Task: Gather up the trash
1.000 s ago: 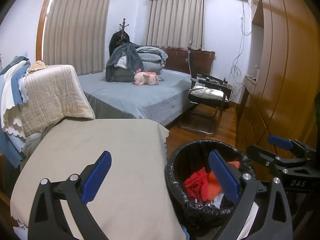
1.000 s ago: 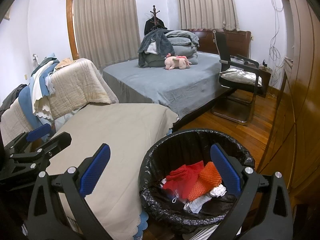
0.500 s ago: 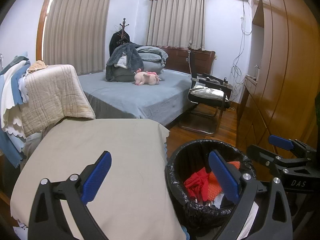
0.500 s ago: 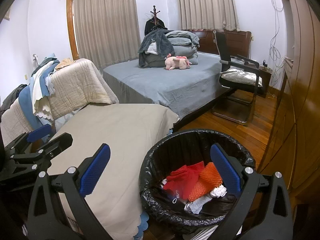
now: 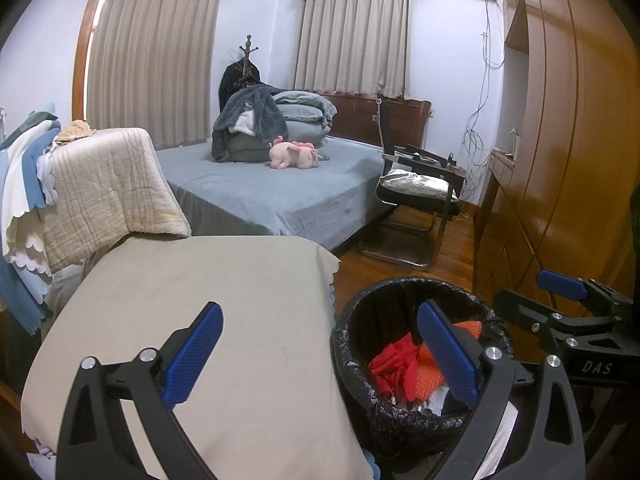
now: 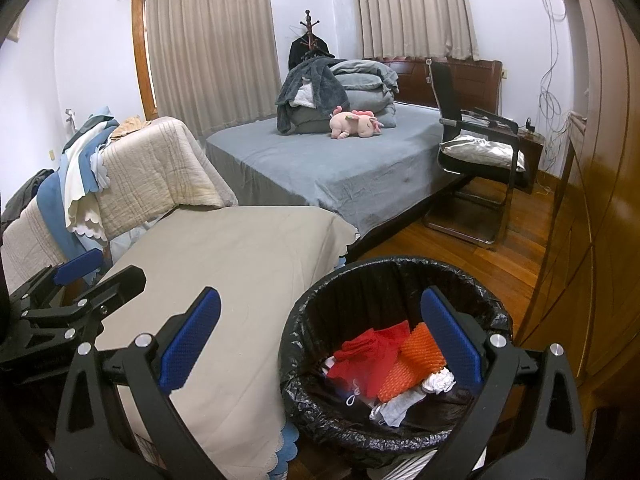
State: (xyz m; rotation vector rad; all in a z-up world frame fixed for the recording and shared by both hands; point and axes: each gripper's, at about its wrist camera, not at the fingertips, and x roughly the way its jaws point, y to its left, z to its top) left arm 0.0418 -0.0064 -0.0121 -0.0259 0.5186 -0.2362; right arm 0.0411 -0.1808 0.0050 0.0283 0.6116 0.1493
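Your left tool (image 5: 318, 354) and right tool (image 6: 320, 340) both hang released and empty, unmoved over the last second. The trash (image 6: 384, 364) lies inside the bin (image 6: 400, 436), just beside the cloth-covered surface (image 6: 240, 264); collection looks finished.

Even, cool indoor light fills both views; glare streaks the wardrobe (image 5: 568, 152). Fisheye curvature bends the edges, corners vignette black, and focus is sharp throughout.

Each tool (image 5: 320, 344) is black, with blue textured pads (image 6: 188, 344), silver screws; one marked "DAS"
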